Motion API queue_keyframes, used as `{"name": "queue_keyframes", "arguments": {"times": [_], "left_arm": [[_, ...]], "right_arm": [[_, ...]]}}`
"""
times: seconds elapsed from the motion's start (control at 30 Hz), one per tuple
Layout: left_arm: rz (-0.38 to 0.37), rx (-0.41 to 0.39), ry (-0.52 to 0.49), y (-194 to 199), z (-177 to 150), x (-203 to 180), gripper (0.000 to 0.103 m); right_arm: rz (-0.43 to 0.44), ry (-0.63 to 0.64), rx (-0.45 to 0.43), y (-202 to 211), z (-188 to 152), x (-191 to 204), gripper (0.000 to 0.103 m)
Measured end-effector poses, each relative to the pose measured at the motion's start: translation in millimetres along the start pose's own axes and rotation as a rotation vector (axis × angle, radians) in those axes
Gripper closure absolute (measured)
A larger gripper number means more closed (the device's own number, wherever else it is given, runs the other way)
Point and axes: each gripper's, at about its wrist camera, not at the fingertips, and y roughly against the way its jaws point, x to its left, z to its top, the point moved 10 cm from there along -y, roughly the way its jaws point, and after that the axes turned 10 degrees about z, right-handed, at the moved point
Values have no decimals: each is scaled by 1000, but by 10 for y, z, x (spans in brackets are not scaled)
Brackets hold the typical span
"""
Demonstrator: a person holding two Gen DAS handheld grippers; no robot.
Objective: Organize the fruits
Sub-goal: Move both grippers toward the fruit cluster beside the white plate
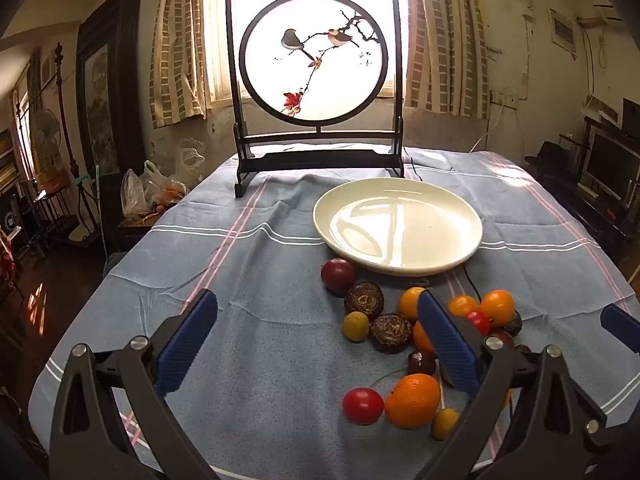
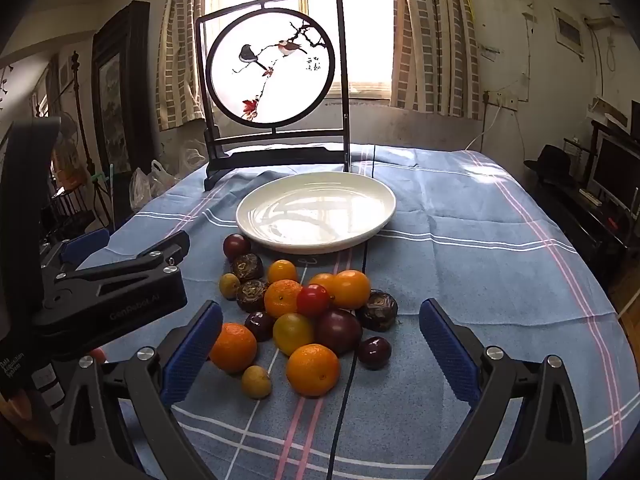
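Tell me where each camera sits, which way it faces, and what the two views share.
Left wrist: rides the left tongs, angled down over the table toward the white plate; both open blue fingers show, plus a right-tongs fingertip at the edge.
Right wrist: rides the right tongs, angled down at the fruit pile; its open fingers show, the left tongs beside them.
Shared: plate, fruit, bird screen, blue tablecloth.

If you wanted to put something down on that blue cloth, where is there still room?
The white round plate is bare inside. Open blue striped tablecloth lies right of the plate and the fruit pile, and another patch sits left of the pile, ahead of the left gripper. It is crowded just in front of the plate.
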Motion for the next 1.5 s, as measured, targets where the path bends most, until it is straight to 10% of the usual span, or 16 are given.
{"name": "queue_keyframes", "arguments": {"times": [1.5], "left_arm": [[-23,-14,-89,-46,-60,-117,5]], "right_arm": [[95,123,22,49,-38,16,4]]}}
